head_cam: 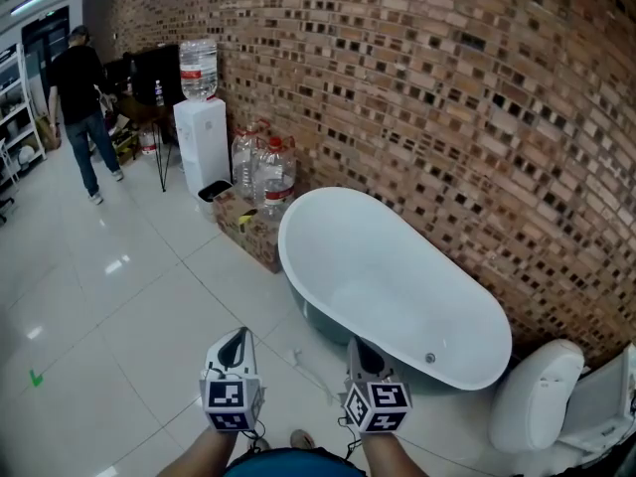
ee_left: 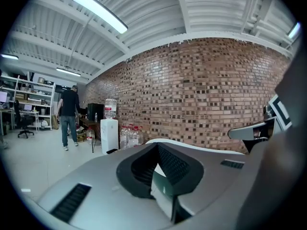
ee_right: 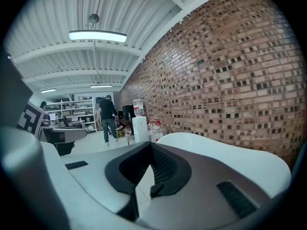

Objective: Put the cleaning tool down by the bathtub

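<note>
Overhead strip lights (ee_left: pixel 100 12) are lighting the room brightly; floor tiles (head_cam: pixel 109 296) are reflecting glare; wide-angle lenses are bending the edges.

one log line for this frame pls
left gripper: shut, empty | right gripper: shut, empty | bathtub: ahead, untouched | thin white stick: on floor beside bathtub

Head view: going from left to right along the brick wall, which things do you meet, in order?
person → water dispenser → water bottles → bathtub → toilet
</note>
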Available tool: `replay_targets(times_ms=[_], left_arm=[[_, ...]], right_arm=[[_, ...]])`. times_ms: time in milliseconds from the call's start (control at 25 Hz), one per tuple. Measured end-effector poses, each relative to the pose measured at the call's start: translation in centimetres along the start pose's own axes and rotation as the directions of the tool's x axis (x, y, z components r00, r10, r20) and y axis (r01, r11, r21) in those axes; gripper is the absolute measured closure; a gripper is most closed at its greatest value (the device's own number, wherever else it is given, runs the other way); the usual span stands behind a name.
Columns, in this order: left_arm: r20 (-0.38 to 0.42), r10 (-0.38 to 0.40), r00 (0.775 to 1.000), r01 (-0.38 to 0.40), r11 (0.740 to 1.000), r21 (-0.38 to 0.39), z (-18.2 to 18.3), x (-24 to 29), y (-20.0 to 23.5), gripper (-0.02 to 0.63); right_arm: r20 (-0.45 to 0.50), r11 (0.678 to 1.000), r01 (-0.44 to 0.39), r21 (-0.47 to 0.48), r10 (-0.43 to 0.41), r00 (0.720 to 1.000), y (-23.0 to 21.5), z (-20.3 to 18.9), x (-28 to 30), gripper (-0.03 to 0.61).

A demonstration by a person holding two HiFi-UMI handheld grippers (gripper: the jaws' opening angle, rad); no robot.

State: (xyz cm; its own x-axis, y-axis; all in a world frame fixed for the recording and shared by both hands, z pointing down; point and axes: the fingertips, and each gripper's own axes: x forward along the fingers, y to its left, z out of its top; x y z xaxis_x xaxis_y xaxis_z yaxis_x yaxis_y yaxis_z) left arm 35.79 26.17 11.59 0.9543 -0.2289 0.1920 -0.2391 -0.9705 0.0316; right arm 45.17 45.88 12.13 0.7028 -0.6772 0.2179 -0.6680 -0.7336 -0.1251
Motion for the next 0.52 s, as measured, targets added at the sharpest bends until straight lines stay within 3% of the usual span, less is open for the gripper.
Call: replay_targets(times_ms=[520], left_arm=[[-0.01, -0.056, 0.998, 0.056, 0.998, 0.022, -0.6, 1.7, -3.1, 0.609]], right_arm=[[-0.022, 1.0, 0.003, 0.002, -0.003, 1.0, -2.3, -0.7, 0.6, 0.568]])
